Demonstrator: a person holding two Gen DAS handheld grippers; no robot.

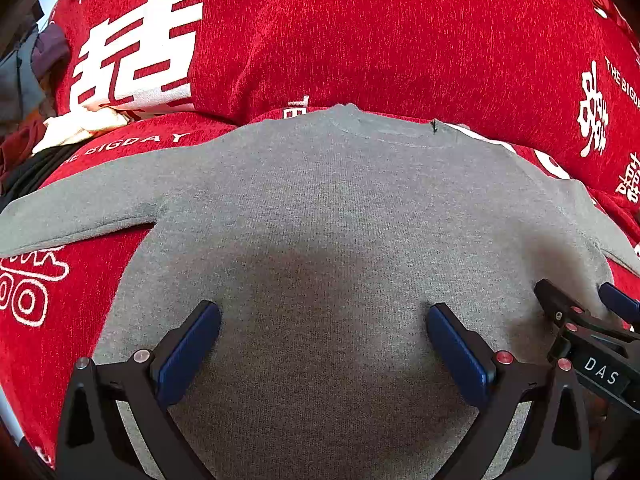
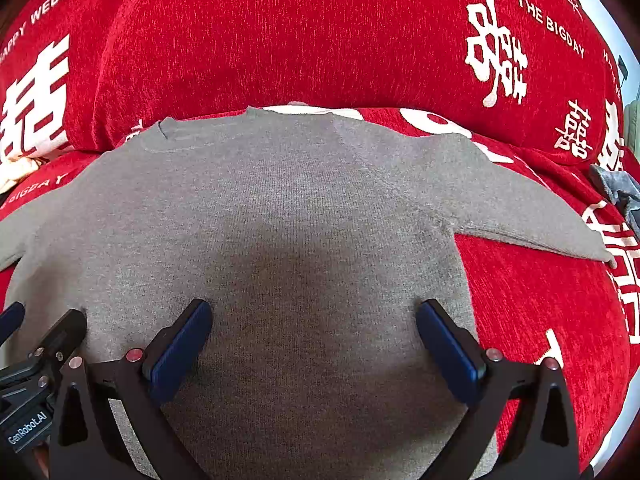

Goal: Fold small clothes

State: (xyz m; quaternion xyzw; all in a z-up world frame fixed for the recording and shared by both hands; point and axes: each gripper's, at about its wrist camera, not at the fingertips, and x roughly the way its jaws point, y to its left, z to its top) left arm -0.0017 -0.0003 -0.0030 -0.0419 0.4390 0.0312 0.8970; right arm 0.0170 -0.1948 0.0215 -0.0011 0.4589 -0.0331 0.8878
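A small grey knit sweater (image 1: 320, 208) lies flat on a red cover, collar at the far side, both sleeves spread out to the sides. My left gripper (image 1: 323, 320) hovers over the sweater's lower body, jaws wide open, nothing between the blue pads. My right gripper (image 2: 314, 318) stands just to its right over the same part of the sweater (image 2: 280, 208), also wide open and empty. Each gripper shows in the other's view: the right one (image 1: 576, 300) at the right edge, the left one (image 2: 44, 320) at the left edge.
The red cover (image 1: 48, 340) has white lettering and rises into a red backrest (image 1: 360, 40) behind the collar. Cream and dark cloths (image 1: 80, 128) lie at the far left. A grey-blue cloth (image 2: 618, 192) lies at the right edge.
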